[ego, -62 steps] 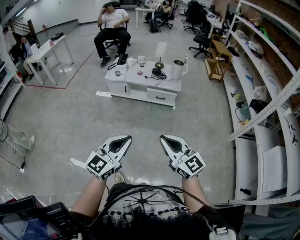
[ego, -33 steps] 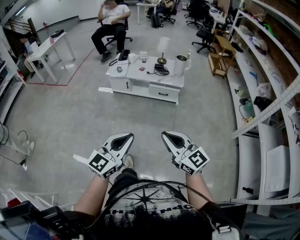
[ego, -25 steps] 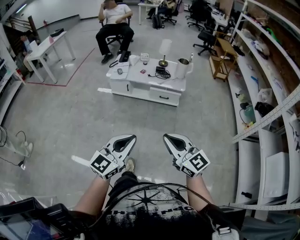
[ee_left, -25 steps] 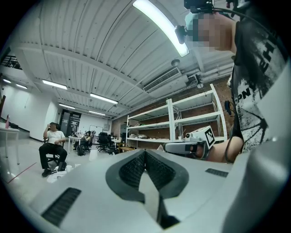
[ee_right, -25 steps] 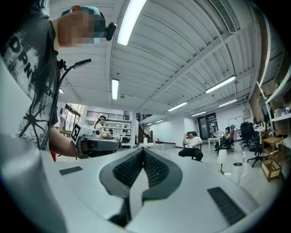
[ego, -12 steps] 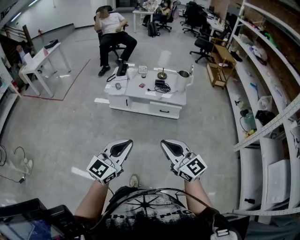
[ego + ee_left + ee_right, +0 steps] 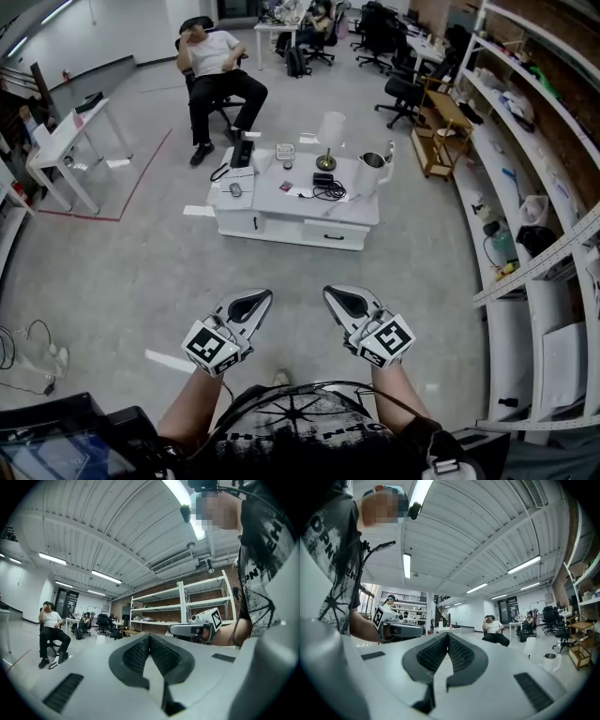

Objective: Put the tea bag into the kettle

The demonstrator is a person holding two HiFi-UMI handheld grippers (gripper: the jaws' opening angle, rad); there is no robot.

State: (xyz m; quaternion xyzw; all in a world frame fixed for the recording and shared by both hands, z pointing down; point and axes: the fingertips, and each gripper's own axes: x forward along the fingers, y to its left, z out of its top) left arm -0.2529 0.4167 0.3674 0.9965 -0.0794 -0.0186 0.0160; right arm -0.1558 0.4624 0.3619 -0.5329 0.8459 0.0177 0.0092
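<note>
The only lettering in view is white print on the person's black cotton T-shirt [image 7: 300, 429]. In the head view a row of white capitals runs across the chest, upside down to the camera and too broken by folds to read as a word. In the left gripper view a piece of that row looks like "PON"; in the right gripper view a piece looks like "OPN", so the order of the letters is uncertain. The white cube [image 7: 214, 347] on the left gripper [image 7: 265, 294] and the white cube [image 7: 386, 339] on the right gripper [image 7: 329, 292] bear black-and-white square code patterns, without letters or digits. Anything printed on the low white table [image 7: 272, 202] is too small to read.
</note>
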